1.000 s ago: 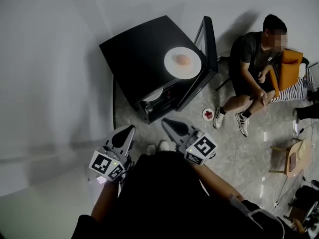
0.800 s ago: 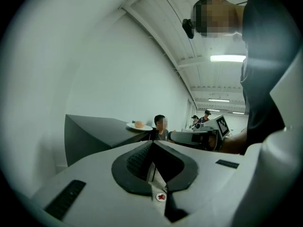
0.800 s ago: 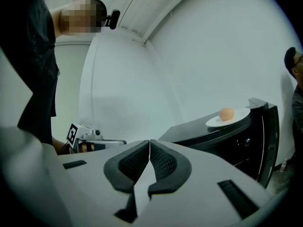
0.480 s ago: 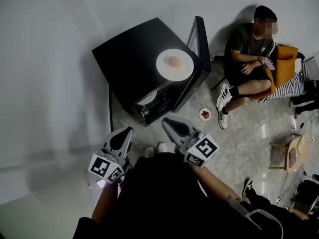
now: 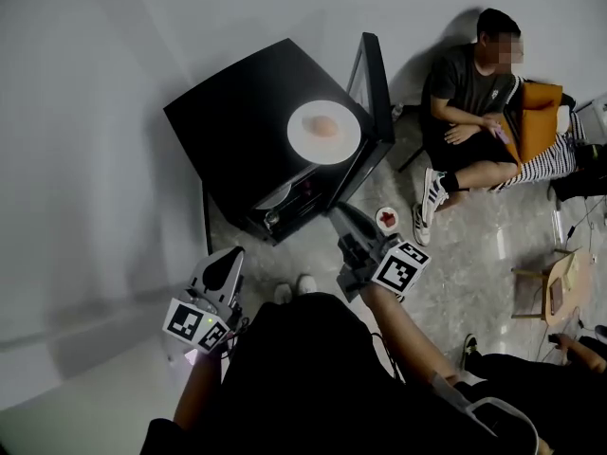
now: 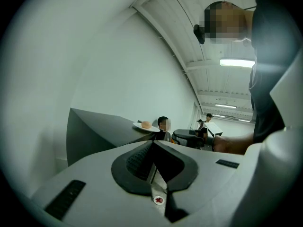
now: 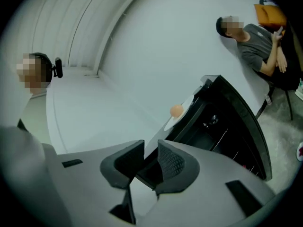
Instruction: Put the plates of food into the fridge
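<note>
plate (image 5: pixel 324 132) atop fridge (image 5: pixel 237 131), ahead of right hand-held gripper (image 5: pixel 343 218) | jaws just opening, empty

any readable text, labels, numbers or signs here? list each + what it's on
No readable words, numbers or brands in any view.
Left gripper: square black-and-white marker on its cube, pattern only.
Right gripper: same kind of marker; its jaws have just been opening, nothing between them.
White disc below the left jaws: red cross mark.
Fridge: no print visible.
</note>
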### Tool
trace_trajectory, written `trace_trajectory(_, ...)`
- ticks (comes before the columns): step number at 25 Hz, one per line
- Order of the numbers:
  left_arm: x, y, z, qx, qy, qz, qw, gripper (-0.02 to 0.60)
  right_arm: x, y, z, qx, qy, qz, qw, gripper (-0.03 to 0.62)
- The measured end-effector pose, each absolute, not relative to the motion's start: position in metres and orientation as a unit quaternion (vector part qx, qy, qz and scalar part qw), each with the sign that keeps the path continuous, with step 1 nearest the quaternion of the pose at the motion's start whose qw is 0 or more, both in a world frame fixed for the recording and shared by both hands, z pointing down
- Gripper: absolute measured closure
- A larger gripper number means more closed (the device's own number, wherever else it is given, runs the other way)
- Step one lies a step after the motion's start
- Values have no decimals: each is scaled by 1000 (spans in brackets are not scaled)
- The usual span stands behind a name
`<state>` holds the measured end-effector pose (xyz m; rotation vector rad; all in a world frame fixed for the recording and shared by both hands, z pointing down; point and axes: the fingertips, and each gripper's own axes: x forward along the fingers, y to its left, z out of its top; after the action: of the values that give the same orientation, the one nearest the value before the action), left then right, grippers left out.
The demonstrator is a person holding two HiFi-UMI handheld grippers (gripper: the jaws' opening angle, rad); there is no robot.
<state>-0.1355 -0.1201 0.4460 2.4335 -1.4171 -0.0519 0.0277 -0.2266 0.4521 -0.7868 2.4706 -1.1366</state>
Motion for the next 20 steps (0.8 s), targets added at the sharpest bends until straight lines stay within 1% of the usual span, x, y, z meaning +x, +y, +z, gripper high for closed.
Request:
trace_trajectory(3, -138, -123, 446, 852, -497, -17, 163, 557, 33, -237, 454, -278, 846, -421, 175, 509)
trace_trajectory(10, -144, -137, 449, 848, -503, -14, 168, 557, 44, -280, 460, -277, 787, -496, 240, 469)
trace_trajectory(16, -147, -132, 447, 847, -506, -13, 165, 557, 50, -291, 466, -283, 747, -536, 273, 454)
trace_trajectory(20, -148, -134, 449, 847, -505, -12, 165, 557, 51, -306, 475, -287, 726, -559, 281, 451)
